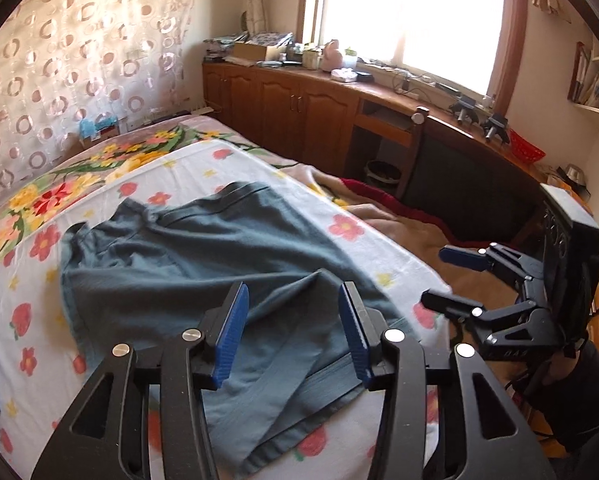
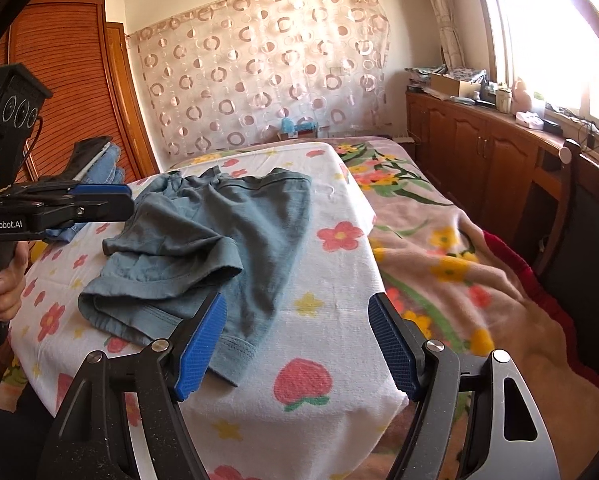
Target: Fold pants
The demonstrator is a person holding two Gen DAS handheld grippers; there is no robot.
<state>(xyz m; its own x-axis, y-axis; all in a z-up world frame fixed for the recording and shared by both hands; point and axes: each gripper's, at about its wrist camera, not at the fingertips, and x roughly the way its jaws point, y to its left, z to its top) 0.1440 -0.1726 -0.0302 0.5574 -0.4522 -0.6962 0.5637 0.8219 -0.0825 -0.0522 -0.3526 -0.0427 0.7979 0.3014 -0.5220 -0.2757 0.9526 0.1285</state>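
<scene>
Grey-blue pants [image 1: 171, 256] lie rumpled and partly folded over on a white flowered towel [image 1: 39, 320] spread on the bed. My left gripper [image 1: 295, 320] hovers just above the near fold of the pants, jaws open, with a ridge of cloth below the gap and neither pad pressing on it. My right gripper [image 1: 445, 280] is off the towel's right edge, open and holding nothing. In the right wrist view the pants [image 2: 219, 224] lie ahead and to the left. My right gripper [image 2: 297, 312] stands open over the towel [image 2: 331, 280] by the pants' near hem. The left gripper [image 2: 119, 198] is over their far left side.
A flowered blanket [image 2: 439, 216] covers the bed to the right of the towel. Folded jeans [image 2: 107, 164] lie at the far left by a wooden wardrobe [image 2: 67, 80]. Wooden cabinets [image 1: 299, 108] and a chair [image 1: 415, 148] run under the window. A hand [image 2: 3, 284] grips the left handle.
</scene>
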